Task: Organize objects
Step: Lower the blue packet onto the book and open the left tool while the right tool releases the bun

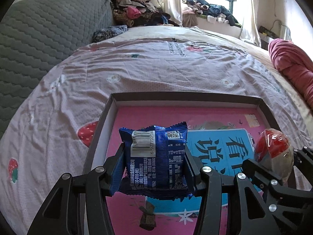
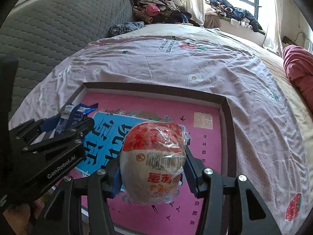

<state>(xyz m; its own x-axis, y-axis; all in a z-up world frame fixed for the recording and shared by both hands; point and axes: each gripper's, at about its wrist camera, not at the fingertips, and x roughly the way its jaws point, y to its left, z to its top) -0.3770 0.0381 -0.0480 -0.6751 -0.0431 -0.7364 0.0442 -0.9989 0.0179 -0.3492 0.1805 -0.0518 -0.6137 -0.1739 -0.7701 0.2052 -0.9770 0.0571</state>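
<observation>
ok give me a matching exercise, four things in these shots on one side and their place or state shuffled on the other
1 blue foil snack packet
2 round red-and-white wrapped snack
3 shallow dark-rimmed box with pink floor
4 dark pink bundled blanket

a on the strawberry-print sheet
b in the left gripper
c at the bed's right edge
d in the right gripper

Pairs: 1-b, 2-d, 3-a, 4-c
</observation>
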